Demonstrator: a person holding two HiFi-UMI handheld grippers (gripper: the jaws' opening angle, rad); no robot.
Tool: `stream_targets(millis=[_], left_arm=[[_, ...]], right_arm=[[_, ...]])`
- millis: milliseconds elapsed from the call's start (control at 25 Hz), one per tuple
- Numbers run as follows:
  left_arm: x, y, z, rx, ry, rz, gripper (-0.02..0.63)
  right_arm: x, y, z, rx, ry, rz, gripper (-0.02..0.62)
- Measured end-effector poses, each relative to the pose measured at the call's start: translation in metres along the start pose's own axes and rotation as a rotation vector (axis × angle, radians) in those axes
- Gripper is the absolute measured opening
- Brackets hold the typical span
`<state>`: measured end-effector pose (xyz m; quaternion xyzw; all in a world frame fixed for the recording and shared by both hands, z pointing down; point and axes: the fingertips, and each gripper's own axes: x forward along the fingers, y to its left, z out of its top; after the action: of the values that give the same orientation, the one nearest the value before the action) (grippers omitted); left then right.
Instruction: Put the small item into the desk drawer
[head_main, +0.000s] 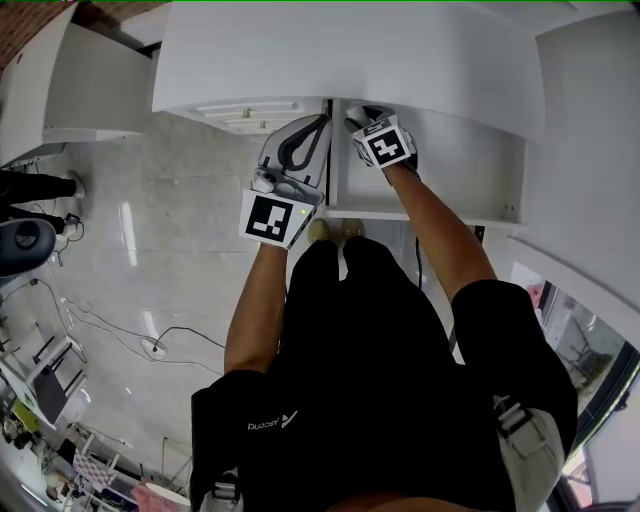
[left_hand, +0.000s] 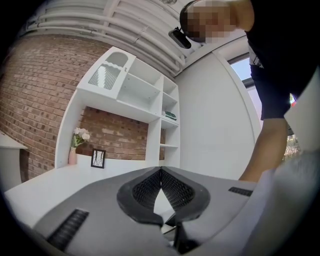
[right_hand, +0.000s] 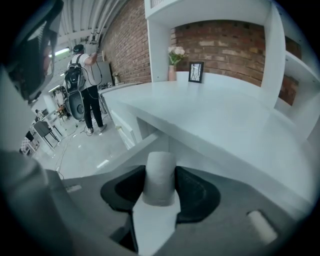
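Right gripper (right_hand: 159, 172) pads press both sides of a small pale cylinder (right_hand: 160, 186), held just off the white desk's (right_hand: 215, 120) front edge. Left gripper (left_hand: 161, 172) is closed, its tips meeting on nothing. The cylinder is picked up but, by my reading, not yet stowed, and no open drawer shows. Drawer fronts (right_hand: 125, 131) sit under the edge's left end, with open room before them.

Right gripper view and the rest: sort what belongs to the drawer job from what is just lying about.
Job: white cylinder in the right gripper; left gripper, shut and empty; desk; drawer.
Lying about: flower vase; picture frame; shelves; person with backpack.
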<state>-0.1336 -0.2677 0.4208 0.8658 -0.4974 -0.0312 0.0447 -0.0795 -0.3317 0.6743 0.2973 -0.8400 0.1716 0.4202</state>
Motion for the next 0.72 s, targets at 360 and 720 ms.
stream_targets(millis=[360,720], left_arm=[[-0.006,0.004,-0.011,-0.028,0.024,0.015,-0.002],[-0.019,0.006,-0.011,-0.023,0.033,0.017,-0.002]], right_arm=[[0.028,-0.001,-0.006,-0.037,0.037,-0.008,0.186],[0.034,0.0,-0.003,-0.06,0.05,-0.03,0.195]])
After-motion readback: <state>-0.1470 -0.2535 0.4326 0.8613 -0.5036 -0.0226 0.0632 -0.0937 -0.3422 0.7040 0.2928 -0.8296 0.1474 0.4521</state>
